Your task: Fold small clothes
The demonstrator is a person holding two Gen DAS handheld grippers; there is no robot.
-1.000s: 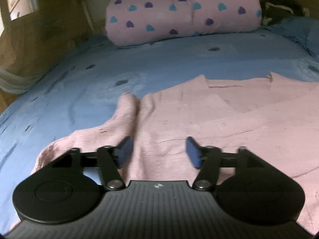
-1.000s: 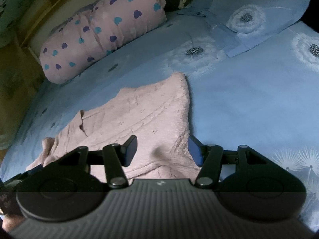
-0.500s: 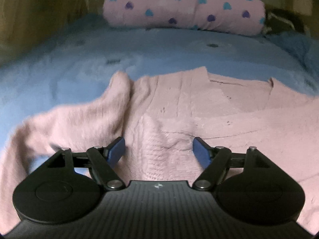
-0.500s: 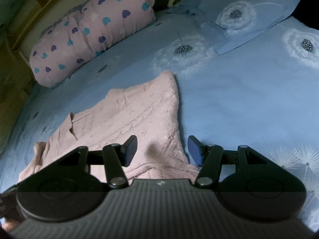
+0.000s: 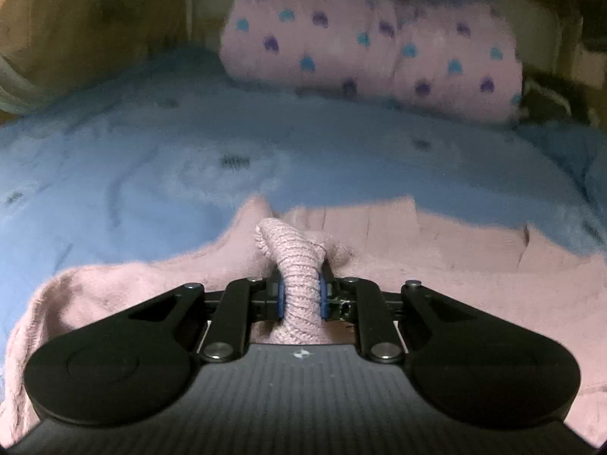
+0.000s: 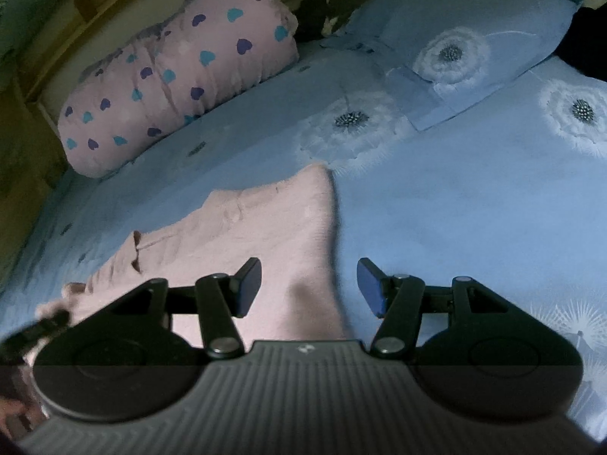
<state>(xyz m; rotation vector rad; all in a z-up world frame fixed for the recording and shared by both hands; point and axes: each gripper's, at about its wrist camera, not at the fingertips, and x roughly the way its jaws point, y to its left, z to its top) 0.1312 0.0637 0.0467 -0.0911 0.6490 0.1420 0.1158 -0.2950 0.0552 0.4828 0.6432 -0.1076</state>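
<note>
A blue bedsheet (image 6: 474,208) with white flower prints covers the bed. On the sheet, toward the headboard, lie a pink pillow (image 5: 371,53) with heart spots and, beside it, a blue pillow (image 6: 463,38). Nearer on the sheet a pink knitted sweater (image 6: 265,227) lies spread flat. The left gripper (image 5: 301,297) is closing its jaws on a bunched fold of the sweater, the knit pinched between the blue pads (image 5: 281,299). The right gripper (image 6: 309,288) hovers over the sweater's right edge, jaws apart and holding nothing
</note>
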